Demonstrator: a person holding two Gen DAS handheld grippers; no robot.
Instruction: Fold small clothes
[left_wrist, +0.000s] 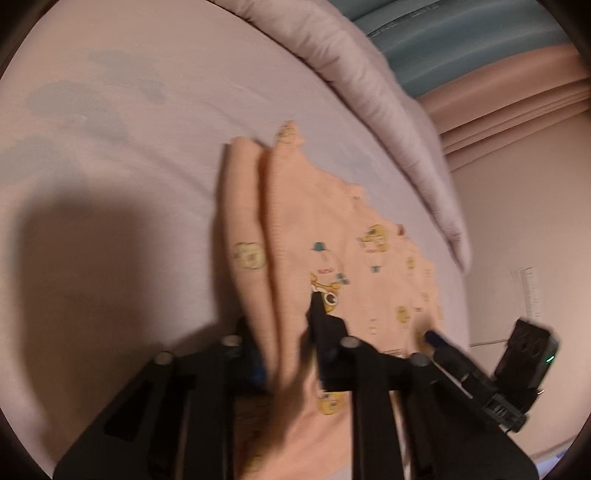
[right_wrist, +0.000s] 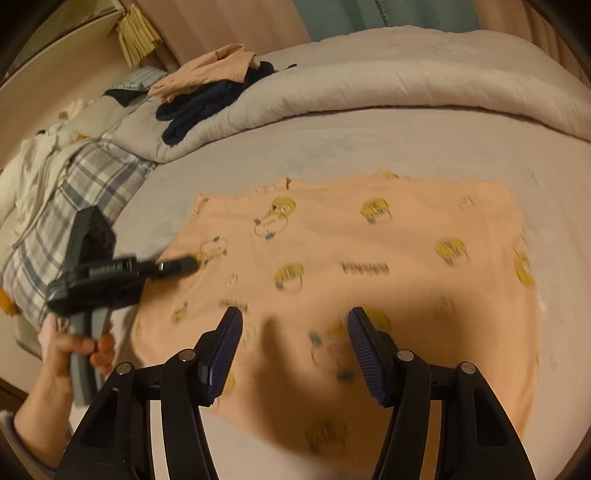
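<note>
- a peach shirt (right_wrist: 332, 258) printed with yellow cartoon figures lies spread on the bed sheet (right_wrist: 369, 147), with a rumpled duvet (right_wrist: 369, 88) just behind it.
- the left tongs (left_wrist: 284, 325) are clenched on a raised fold of the shirt (left_wrist: 295, 206) at its edge; cloth bunches up between the fingers.
- the right tongs (right_wrist: 293, 332) hover over the near part of the shirt, released, nothing between the blue pads (right_wrist: 229, 343).
- seen from the right wrist, the left tongs (right_wrist: 192, 263) meet the shirt's left edge, and a hand (right_wrist: 79, 350) grips their handle.
- dark and peach clothes (right_wrist: 207, 88) are heaped on the duvet, well apart from the shirt.
- a plaid pillow (right_wrist: 74, 206) lies at the left.
</note>
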